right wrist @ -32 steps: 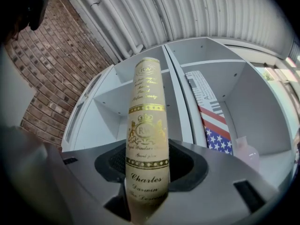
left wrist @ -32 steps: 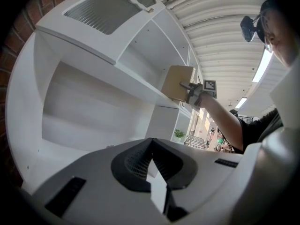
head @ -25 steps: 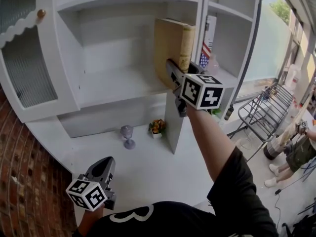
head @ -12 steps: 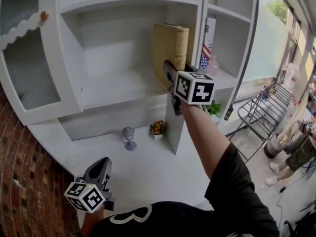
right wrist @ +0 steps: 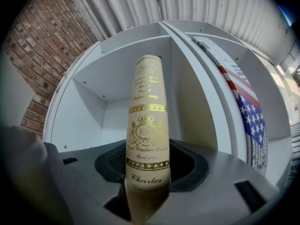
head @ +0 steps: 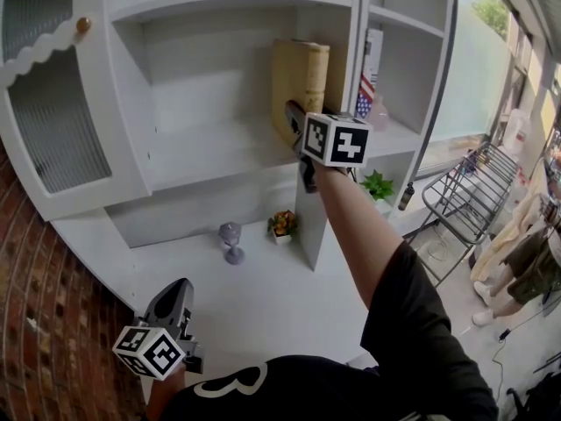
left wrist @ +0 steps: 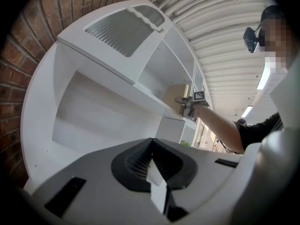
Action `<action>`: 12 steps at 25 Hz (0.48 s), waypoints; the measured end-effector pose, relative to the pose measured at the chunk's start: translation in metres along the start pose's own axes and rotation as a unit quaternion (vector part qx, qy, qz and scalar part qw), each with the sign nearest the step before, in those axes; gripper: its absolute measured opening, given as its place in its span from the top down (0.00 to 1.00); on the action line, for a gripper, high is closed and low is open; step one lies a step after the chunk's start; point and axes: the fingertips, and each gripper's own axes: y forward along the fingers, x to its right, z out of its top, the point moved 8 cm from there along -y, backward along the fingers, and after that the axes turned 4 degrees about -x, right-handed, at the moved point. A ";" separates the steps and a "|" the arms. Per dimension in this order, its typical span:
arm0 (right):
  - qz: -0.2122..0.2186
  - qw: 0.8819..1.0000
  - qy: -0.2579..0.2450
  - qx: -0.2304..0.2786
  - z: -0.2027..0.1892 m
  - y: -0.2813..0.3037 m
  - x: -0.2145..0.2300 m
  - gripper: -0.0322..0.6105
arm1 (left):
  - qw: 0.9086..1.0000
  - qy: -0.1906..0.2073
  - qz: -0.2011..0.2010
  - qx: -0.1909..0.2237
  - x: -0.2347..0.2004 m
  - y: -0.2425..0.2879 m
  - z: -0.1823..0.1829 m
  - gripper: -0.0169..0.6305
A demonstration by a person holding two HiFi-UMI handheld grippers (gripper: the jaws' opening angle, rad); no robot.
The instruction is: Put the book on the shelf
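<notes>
A tan hardback book [head: 296,75] with a gold-printed spine [right wrist: 147,125] stands upright in the white shelf compartment [head: 215,152], close to its right-hand divider [head: 354,51]. My right gripper [head: 295,119] is shut on the book's lower spine, and in the right gripper view the spine rises between the jaws of that gripper [right wrist: 147,172]. My left gripper [head: 179,295] hangs low at the bottom left over the white counter, and in the left gripper view this same gripper [left wrist: 152,146] has its jaws together with nothing held.
A flag-patterned book [head: 365,90] stands in the neighbouring compartment to the right. A grey goblet [head: 230,240], a small flower pot [head: 280,225] and a green plant [head: 379,185] sit on the counter below. A ribbed-glass cabinet door [head: 48,117] hangs open at left. A metal rack [head: 478,202] and people stand at right.
My right gripper has carried the book a little up and left, deeper into the compartment, and the book now stands straighter. The left gripper has barely moved.
</notes>
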 end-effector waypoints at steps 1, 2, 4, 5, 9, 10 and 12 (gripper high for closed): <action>0.001 1.000 -0.002 -0.002 0.000 0.001 0.000 0.63 | 1.000 0.000 0.000 0.000 0.000 -0.001 0.000 0.97; 0.002 1.000 -0.003 -0.004 0.000 0.002 -0.001 0.63 | 1.000 0.001 0.000 0.000 0.001 -0.002 0.000 0.97; 0.004 1.000 -0.005 -0.007 0.000 0.003 -0.001 0.63 | 1.000 0.002 0.000 -0.001 0.001 -0.005 -0.001 0.97; 0.005 1.000 -0.004 -0.008 0.000 0.003 -0.001 0.63 | 1.000 0.001 0.001 -0.002 0.001 -0.006 -0.001 0.97; 0.013 1.000 0.003 -0.009 0.000 0.002 -0.001 0.62 | 1.000 -0.004 0.002 -0.001 0.001 -0.013 -0.002 0.97; 0.014 1.000 0.002 -0.007 0.001 0.001 -0.002 0.61 | 1.000 -0.003 0.003 -0.001 0.001 -0.015 -0.001 0.97; 0.013 1.000 -0.003 0.002 0.004 -0.003 -0.003 0.58 | 1.000 -0.002 0.004 0.000 0.003 -0.019 -0.001 0.97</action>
